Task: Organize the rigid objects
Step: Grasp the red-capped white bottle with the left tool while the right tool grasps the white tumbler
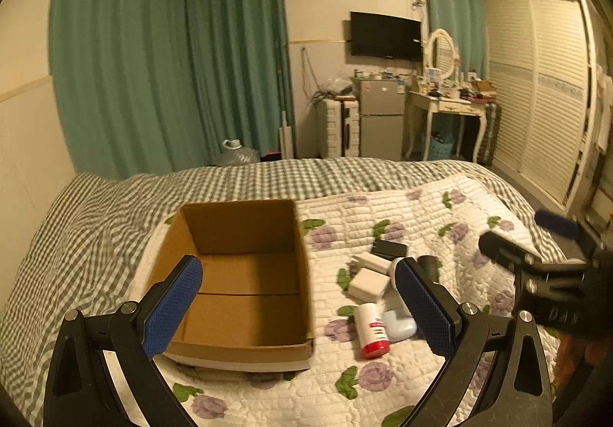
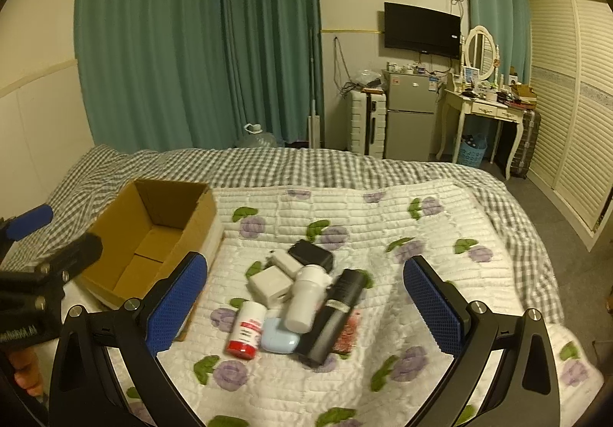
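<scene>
Cardboard box (image 1: 245,285) open-topped on a floral quilt (image 1: 402,212) spread over a bed with a grey checked cover (image 1: 95,220); inside bare, only the brown floor and walls showing. Left gripper (image 1: 299,300) low over the quilt at the box's near edge, blue-padded fingers (image 1: 176,306) spread wide apart and gripping nothing, one finger over the box's near left corner, the other over the clutter to the right. Just right of the box and apart from it, a loose heap of small rigid items: white tube with red cap (image 2: 247,329) lying on its side, pale blue case (image 2: 279,336) touching it, white bottle (image 2: 306,298) leaning across the middle, long black cylinder (image 2: 336,316) lying diagonally beside the bottle, white charger block (image 2: 268,287) and a second white block (image 2: 285,261) behind, black pouch (image 2: 311,254) at the far end of the heap. Something red and flat half hidden under the black cylinder; cannot tell what. Right gripper (image 2: 306,306) hovering above this heap, fingers (image 2: 433,308) likewise wide apart, nothing between them, heap framed in the gap. In the right wrist view, left gripper at the far left edge, near the box's side. Beyond the bed: teal curtains (image 2: 199,36), wall-mounted television (image 2: 421,29), small grey fridge (image 2: 410,116), white dressing desk (image 2: 484,109) with an oval mirror, louvred wardrobe (image 1: 540,90).
</scene>
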{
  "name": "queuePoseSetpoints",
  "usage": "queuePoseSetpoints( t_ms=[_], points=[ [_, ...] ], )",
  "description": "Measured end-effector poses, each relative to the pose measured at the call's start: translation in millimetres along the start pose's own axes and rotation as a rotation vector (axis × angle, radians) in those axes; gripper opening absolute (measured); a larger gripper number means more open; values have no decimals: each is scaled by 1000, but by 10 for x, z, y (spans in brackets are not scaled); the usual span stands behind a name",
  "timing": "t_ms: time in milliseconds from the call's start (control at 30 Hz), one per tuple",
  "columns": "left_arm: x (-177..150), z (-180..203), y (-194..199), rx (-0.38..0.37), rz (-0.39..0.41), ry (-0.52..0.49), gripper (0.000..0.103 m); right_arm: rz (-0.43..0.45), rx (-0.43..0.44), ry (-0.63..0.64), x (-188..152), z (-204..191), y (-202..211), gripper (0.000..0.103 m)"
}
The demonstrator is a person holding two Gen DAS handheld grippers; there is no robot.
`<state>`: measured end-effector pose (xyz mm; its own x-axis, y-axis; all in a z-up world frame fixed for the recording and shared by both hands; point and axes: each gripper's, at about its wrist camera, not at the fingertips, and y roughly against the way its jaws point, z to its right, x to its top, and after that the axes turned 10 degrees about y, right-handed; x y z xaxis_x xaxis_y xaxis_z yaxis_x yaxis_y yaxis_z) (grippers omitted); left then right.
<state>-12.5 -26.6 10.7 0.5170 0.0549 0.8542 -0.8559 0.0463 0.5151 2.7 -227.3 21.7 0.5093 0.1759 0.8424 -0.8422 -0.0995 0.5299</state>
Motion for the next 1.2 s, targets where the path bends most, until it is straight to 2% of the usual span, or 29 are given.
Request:
queuePoseSetpoints(
  t_ms=[100,200,367,467,600,800,967,1067,1133,1200],
  points=[
    [-51,171,-96,-12,-21,-29,102,-28,-52,38,29,173,-49,103],
    [-171,340,-284,-44,-84,-37,101,-69,-94,94,16,323,-175,103],
    [-491,641,-669,-94,-212,-79,100,-162,-82,118,-187,482,-490,103],
    [-718,751,-894,-90,-276,-95,100,-235,-67,105,-317,513,-654,103],
    [-957,774,-1212,-66,-352,-84,99,-264,-70,122,-366,479,-727,103],
    [-1040,651,-1377,-41,-382,-49,95,-294,-61,141,-398,416,-829,103],
    [-1043,604,-1476,-24,-391,-29,77,-305,-62,159,-403,352,-866,103],
    [-1049,623,-1544,-13,-388,-29,75,-314,-67,167,-413,324,-896,103],
    [-1084,604,-1602,-47,-433,3,74,-319,-70,169,-420,312,-914,103],
    [-1169,569,-1670,-81,-494,42,50,-320,-70,172,-427,298,-923,103]
  ],
)
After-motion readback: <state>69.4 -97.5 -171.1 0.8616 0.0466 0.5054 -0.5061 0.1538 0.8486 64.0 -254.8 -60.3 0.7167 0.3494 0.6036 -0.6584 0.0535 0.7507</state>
